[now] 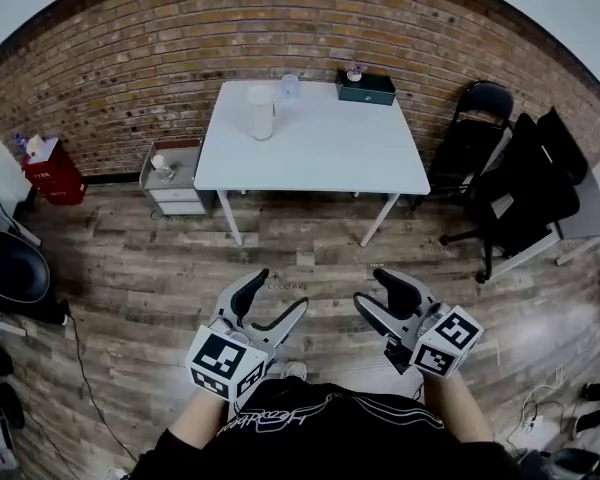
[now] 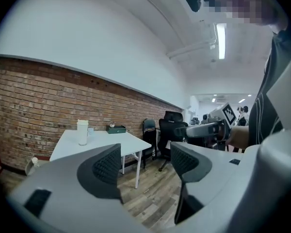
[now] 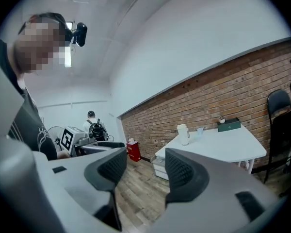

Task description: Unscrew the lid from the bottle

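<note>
- Left claw [image 1: 277, 296]: jaws spread, nothing between the pads, only floor beyond them.
- Right claw [image 1: 372, 290]: jaws likewise apart and empty. It sits beside the left claw at about the same height.
- Bottle [image 1: 260, 113]: well ahead of both claws, upright on the white worktop [image 1: 320, 153], a little left of your left claw's line. Neither claw is near it.
- Lid [image 2: 82, 123]: seated on top, as white as the body.
- Handling, judged: stiff, smooth wall, probably slippery. Fill unseen, so weight unknown. Tall and narrow, so it may tip.
- Hold, judged: clamp one claw across the lower body and set the other across the lid's rim.
</note>
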{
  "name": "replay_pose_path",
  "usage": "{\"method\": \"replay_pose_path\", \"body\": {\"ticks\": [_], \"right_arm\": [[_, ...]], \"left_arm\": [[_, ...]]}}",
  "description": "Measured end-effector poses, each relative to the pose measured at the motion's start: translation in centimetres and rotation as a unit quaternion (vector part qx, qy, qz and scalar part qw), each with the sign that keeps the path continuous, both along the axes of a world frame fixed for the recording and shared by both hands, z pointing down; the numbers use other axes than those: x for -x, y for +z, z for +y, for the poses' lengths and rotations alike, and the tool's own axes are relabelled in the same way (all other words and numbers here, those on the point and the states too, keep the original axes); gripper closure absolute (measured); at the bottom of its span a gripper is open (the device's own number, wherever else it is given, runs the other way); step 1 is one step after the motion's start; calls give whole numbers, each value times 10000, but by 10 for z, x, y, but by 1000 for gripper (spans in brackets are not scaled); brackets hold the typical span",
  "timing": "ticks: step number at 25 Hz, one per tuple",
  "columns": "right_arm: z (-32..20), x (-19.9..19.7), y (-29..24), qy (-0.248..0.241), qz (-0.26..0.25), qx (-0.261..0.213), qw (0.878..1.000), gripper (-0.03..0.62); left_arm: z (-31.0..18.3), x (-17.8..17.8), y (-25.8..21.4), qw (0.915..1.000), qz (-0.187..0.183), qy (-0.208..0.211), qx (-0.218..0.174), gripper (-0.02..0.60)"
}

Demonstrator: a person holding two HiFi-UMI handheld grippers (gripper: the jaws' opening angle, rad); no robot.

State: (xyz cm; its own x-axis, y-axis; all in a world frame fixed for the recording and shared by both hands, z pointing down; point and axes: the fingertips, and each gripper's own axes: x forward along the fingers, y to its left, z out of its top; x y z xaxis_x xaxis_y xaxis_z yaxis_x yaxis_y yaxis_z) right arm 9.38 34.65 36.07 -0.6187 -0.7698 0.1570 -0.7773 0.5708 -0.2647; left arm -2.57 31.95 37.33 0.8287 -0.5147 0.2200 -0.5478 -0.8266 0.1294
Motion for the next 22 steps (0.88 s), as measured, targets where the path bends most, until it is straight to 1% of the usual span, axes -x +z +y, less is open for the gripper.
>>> {"method": "replay_pose_path", "body": {"ticks": [2, 4, 5, 6, 7, 8, 9, 11, 15, 16, 19, 22], "right_arm": [[-22, 3, -2, 30, -35, 13, 10000, 343], [-40, 6, -5, 47, -32, -7, 10000, 324], [-48, 7, -7, 51, -43, -36, 10000, 321], [-55, 9, -11, 47, -54, -77, 9999, 302], [-61, 10, -14, 34, -44, -125, 9999, 271], [-66, 12, -16, 19, -6, -173, 9998, 227], [-70, 13, -16, 12, 50, -213, 9998, 214], [-79, 13, -14, 24, 124, -252, 9996, 207], [-99, 5, -9, 123, 72, -250, 9996, 180], [-105, 2, -8, 147, 53, -257, 9995, 169], [-130, -8, -3, 151, -4, -246, 9996, 164], [-161, -18, 6, 69, -29, -228, 9997, 163]], "left_arm": [[-18, 7, 3, 9999, -133, 56, -6, 247], [-34, 15, 4, 9999, -136, 67, 56, 242], [-42, 19, 2, 9999, -81, 54, 91, 241], [-50, 23, 0, 9999, -5, 32, 120, 236], [-58, 26, -3, 9999, 71, 2, 143, 235], [-66, 29, -4, 9998, 132, -37, 164, 232], [-74, 31, -5, 9996, 178, -78, 183, 230], [-85, 35, -3, 9994, 233, -167, 214, 229], [-109, 38, 2, 9985, 321, -410, 174, 222], [-116, 37, 2, 9983, 333, -447, 158, 219], [-139, 23, 6, 9983, 313, -469, 164, 215], [-164, 8, 15, 9980, 257, -502, 271, 209]]}}
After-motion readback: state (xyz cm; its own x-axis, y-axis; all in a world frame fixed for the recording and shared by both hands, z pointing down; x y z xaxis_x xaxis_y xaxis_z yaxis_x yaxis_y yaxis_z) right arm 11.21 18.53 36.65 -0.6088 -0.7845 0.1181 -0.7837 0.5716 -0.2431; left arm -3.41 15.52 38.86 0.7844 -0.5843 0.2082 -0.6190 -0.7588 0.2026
